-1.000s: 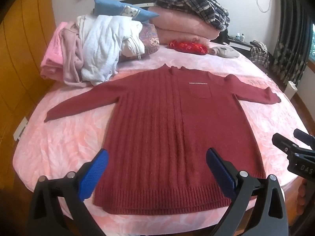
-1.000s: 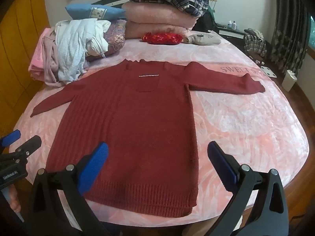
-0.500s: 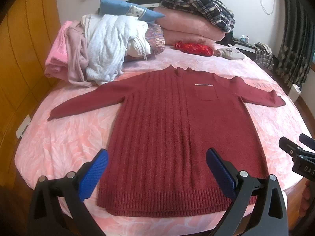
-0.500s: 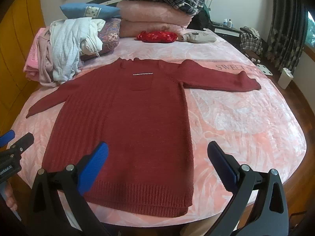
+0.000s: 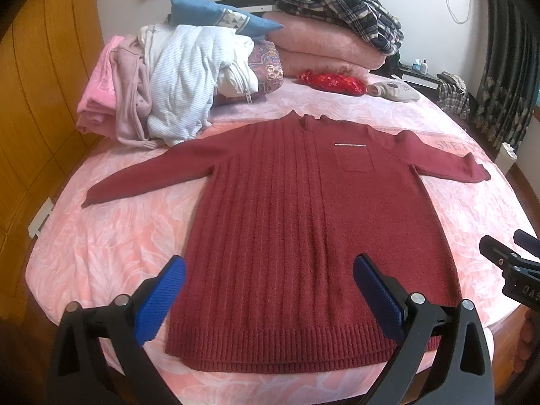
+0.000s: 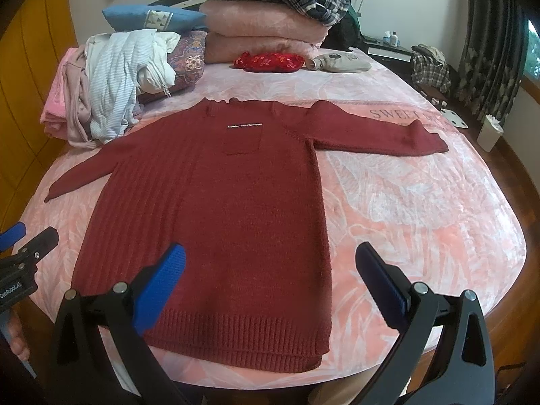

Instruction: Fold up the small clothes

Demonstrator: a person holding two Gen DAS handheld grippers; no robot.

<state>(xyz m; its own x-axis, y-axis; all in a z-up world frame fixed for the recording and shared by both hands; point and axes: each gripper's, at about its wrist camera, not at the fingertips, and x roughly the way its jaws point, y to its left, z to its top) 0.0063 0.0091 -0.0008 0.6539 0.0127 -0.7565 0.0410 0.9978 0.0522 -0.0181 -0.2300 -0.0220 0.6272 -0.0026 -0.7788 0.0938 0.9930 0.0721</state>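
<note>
sweater [image 5: 314,236] lying flat on bed [image 5: 101,246], collar pointing 12 o'clock, hem 6 | left hand-held gripper [image 5: 270,290] gaping wide, empty | right hand-held gripper [image 6: 270,283] gaping wide, empty

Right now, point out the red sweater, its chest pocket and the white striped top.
red sweater [image 5: 287,236], left wrist view, mid body.
chest pocket [image 6: 242,140], right wrist view, pocket front.
white striped top [image 5: 184,77], left wrist view, draped front.

Red sweater [image 6: 216,209] flat on pink bedspread [image 6: 422,209].

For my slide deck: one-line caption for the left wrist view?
Open left gripper above the hem of a red sweater spread flat on a pink bed.
</note>
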